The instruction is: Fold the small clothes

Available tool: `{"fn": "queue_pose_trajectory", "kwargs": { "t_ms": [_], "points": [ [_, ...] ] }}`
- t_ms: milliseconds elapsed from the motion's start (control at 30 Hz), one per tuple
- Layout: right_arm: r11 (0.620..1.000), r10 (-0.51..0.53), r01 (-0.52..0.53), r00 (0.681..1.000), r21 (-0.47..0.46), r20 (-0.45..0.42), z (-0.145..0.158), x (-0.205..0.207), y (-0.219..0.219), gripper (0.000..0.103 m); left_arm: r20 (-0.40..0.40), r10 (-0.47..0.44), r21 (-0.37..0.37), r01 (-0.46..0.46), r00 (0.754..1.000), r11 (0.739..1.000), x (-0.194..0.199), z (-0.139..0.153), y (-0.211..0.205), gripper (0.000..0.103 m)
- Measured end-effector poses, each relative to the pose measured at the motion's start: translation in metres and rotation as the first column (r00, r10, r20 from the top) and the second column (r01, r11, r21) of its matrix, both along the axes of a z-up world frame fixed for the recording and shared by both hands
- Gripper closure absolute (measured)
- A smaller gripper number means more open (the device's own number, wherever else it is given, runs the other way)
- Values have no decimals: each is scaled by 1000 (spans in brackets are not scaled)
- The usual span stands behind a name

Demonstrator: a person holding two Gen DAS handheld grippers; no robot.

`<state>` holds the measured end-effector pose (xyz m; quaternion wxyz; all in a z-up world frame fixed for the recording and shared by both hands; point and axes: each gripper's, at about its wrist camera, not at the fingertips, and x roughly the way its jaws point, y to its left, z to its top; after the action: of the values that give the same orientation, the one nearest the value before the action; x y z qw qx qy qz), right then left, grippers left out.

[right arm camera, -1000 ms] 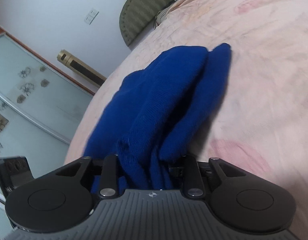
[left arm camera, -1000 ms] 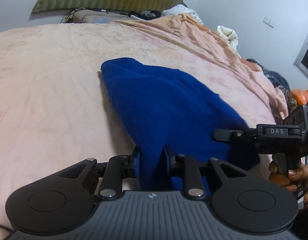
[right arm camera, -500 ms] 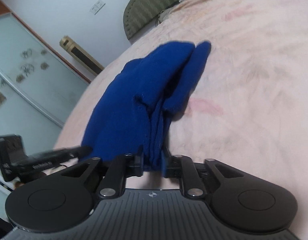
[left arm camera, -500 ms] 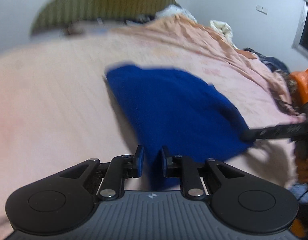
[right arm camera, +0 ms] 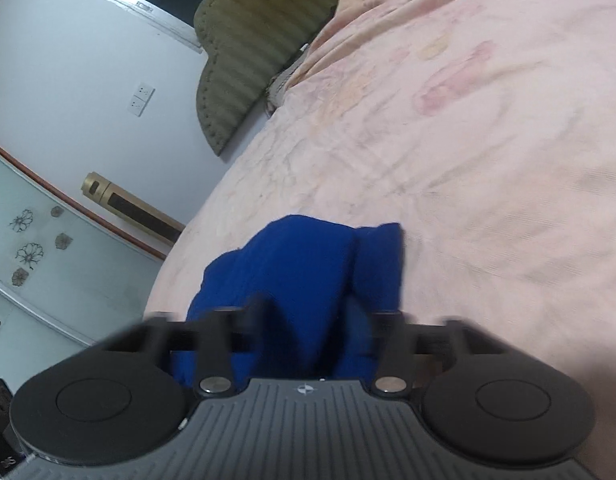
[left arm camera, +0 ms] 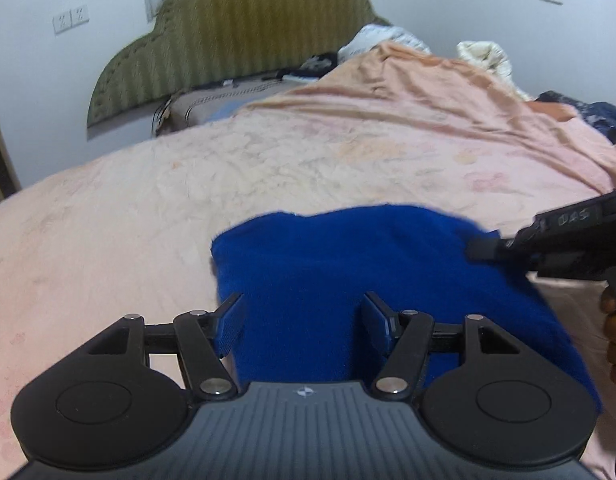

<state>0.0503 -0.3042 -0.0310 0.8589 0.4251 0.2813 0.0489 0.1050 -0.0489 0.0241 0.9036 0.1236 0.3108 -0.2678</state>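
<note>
Release is in hand at lower centre of the left view. We find the left gripper (left arm camera: 303, 320) with jaws apart, having just been opening, and the blue garment (left arm camera: 348, 280) lies between them unpressed on the pink bedsheet (left arm camera: 147, 220). The right gripper (right arm camera: 310, 320), blurred, has just been closing and reads as clamped on the garment's edge. We judge the fold needs its edges aligned and flattened before that side lets go.
</note>
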Motion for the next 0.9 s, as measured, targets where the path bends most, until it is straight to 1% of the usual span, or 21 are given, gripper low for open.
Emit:
{"fn": "queue_pose_trajectory", "kwargs": {
  "t_ms": [33,67,133,167,233,267,300,333,400,433,467,533,567,633,700,733,800,900],
  "points": [
    [1000,-3,4,1000,-20,10,3,3,4,92,-8,2,-1,-2,1000,1000,1,-3,-2,40],
    [997,-11,13,1000,-74,28,9,3,9,93,-8,0,-2,0,1000,1000,1,-7,-2,40],
    [974,-27,38,998,-226,51,21,1,16,94,5,-6,11,6,1000,1000,0,-15,-5,36],
    [957,-27,39,999,-287,46,23,2,19,94,17,-3,26,2,1000,1000,-2,-18,-7,36],
    [943,-9,11,1000,-334,6,19,12,23,92,39,-2,41,0,999,999,-7,-18,-8,36],
    [935,0,-8,1000,-355,-22,16,15,26,80,42,-1,46,-1,999,999,-9,-16,-8,36],
    [922,-12,-2,999,-387,-34,15,15,31,77,40,2,44,-4,999,999,-12,-14,-6,36],
    [908,-35,21,999,-419,-26,19,11,35,73,37,4,36,-6,999,999,-15,-13,-4,35],
    [870,-84,80,996,-487,13,32,-4,43,66,29,12,22,-13,1000,1000,-19,-12,-1,33],
    [850,-92,102,995,-517,45,40,-12,50,65,26,16,21,-16,1000,1000,-19,-13,-1,31],
    [839,-74,103,994,-534,77,47,-19,57,65,27,19,22,-20,999,1000,-21,-14,-1,31],
    [839,14,37,996,-542,90,54,-27,71,60,39,25,32,-27,999,999,-25,-17,-2,31],
    [838,57,-7,996,-545,74,53,-28,78,56,42,28,32,-29,999,999,-26,-17,-1,31],
    [822,99,-77,995,-564,9,45,-25,89,55,31,32,23,-33,999,999,-28,-17,1,31],
    [795,83,-92,996,-599,-44,32,-21,95,54,18,37,18,-37,999,999,-29,-18,4,30],
    [794,76,-87,996,-602,-44,30,-22,96,53,16,40,18,-40,999,999,-30,-19,5,29],
    [803,71,-80,997,-591,-38,31,-24,94,51,8,47,15,-48,999,999,-30,-20,8,27],
    [795,69,-82,997,-601,-45,32,-25,96,50,-8,64,3,-64,998,998,-31,-21,11,26]
  ]
}}
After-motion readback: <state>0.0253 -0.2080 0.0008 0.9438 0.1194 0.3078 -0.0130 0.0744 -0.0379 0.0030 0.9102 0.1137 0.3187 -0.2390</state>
